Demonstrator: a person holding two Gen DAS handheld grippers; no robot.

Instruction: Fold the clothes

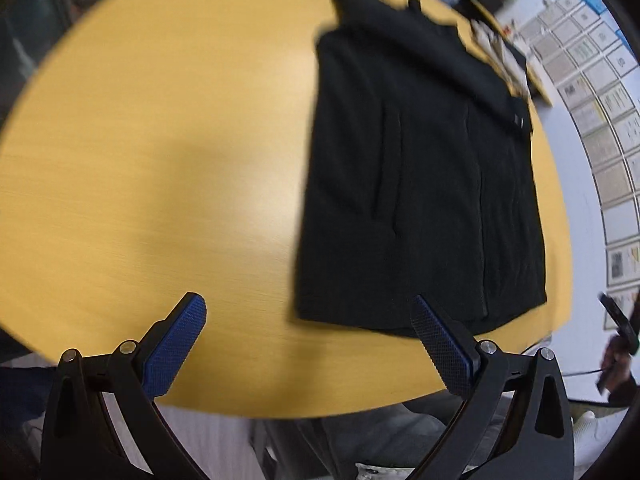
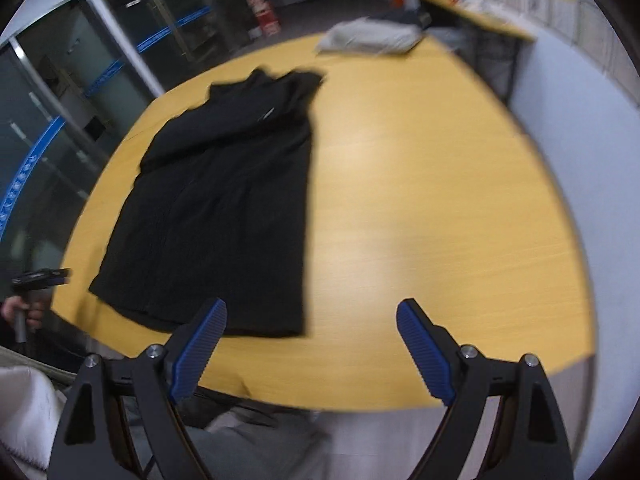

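Observation:
A black garment (image 1: 420, 176) lies flat on the yellow wooden table (image 1: 160, 160), its sides folded in to a long rectangle with the collar at the far end. It also shows in the right wrist view (image 2: 224, 216). My left gripper (image 1: 308, 316) is open and empty above the table's near edge, left of the garment's hem. My right gripper (image 2: 312, 320) is open and empty above the near edge, right of the hem. The right gripper shows at the right edge of the left wrist view (image 1: 618, 320), and the left gripper at the left edge of the right wrist view (image 2: 40, 278).
A pile of light and dark clothes (image 2: 372, 36) lies at the table's far end. A second yellow table (image 2: 476, 16) stands beyond it by a wall of framed papers (image 1: 600, 92). Glass partitions (image 2: 80, 92) stand on the left. The table (image 2: 440, 200) is bare wood right of the garment.

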